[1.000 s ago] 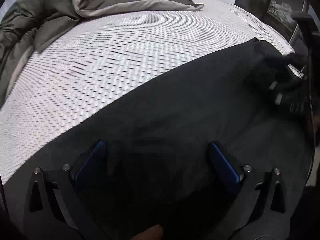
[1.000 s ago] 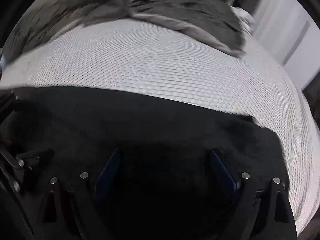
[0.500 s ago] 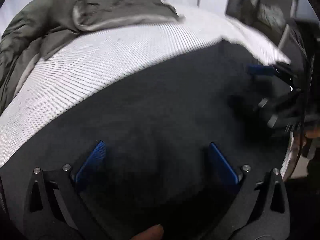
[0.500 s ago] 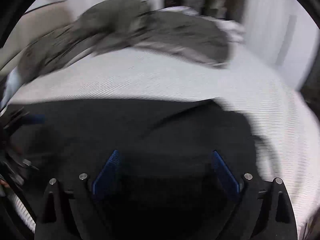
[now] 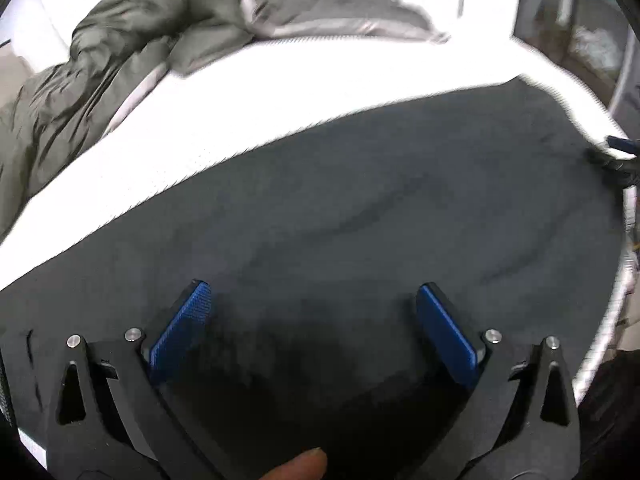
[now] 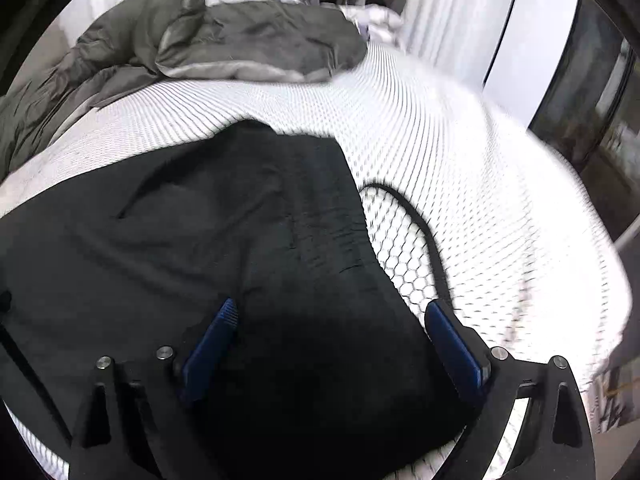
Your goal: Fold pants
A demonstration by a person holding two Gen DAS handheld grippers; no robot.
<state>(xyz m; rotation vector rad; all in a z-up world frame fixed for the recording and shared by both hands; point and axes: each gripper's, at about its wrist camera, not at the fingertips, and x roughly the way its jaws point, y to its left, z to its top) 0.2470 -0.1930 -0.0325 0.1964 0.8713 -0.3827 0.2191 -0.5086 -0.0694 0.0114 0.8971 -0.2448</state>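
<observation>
Grey duvet point(image 6: 256, 44) bunched on white honeycomb mattress point(image 6: 460, 152) — curtain point(image 6: 448, 12) behind.

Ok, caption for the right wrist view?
Open right claw above black fabric pants spread on white honeycomb-textured mattress.

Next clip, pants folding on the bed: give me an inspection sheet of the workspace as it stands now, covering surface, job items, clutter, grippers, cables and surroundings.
Surface: white honeycomb-patterned bed cover, partly blurred.
Job's things: black pants lying spread on the cover with shallow wrinkles; a black drawstring trails off one end onto the cover.
Clutter: crumpled grey duvet at the far end of the bed.
Grippers: left hand-held gripper open above the pants, nothing between its jaws; right hand-held gripper open, pads clear of the fabric.
Cables: nothing seen.
Surroundings: white curtain and dark furniture beyond the bed.
</observation>
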